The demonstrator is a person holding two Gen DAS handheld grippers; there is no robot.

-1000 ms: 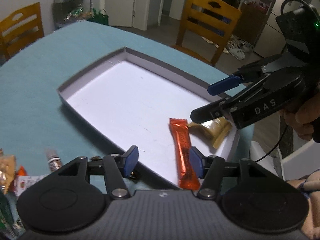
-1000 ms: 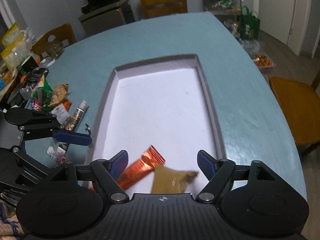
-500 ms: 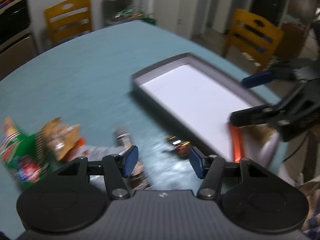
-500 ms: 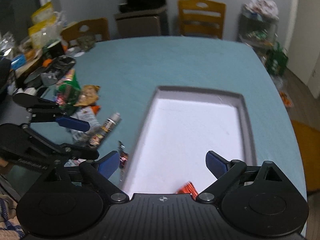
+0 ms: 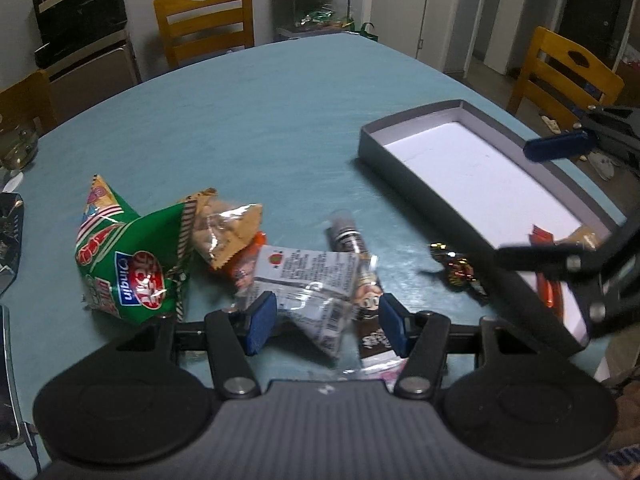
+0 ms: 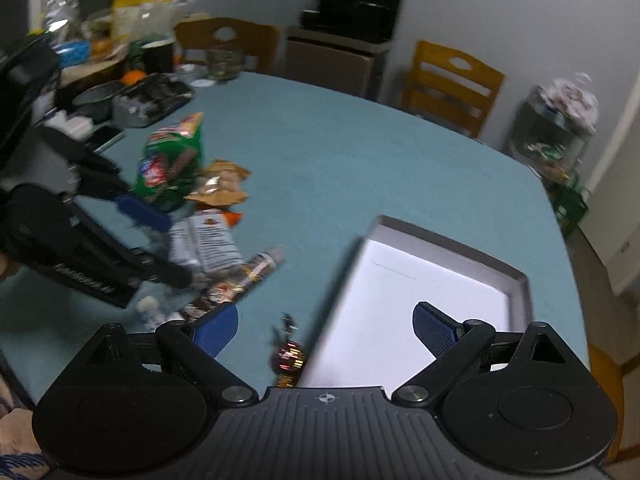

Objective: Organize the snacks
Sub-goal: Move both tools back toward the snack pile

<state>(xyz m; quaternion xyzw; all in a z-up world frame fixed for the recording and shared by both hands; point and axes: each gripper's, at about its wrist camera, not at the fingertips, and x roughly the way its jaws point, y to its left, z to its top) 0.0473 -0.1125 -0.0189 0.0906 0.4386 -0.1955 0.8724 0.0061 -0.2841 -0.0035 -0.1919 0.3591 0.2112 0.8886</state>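
Silver packet (image 5: 316,280) (seemingly untouched) between left gripper (image 5: 326,322) jaws

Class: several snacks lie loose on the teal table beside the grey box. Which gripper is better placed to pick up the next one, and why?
Probably the left gripper: its open fingers frame the clear white-label packet in the snack pile. The right gripper, jaws closing on nothing, straddles the box edge, with only the foil candy near.

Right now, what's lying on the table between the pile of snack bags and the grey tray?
A small dark foil-wrapped candy lies alone on the teal table, between the snack pile and the tray. The left wrist view shows it best.
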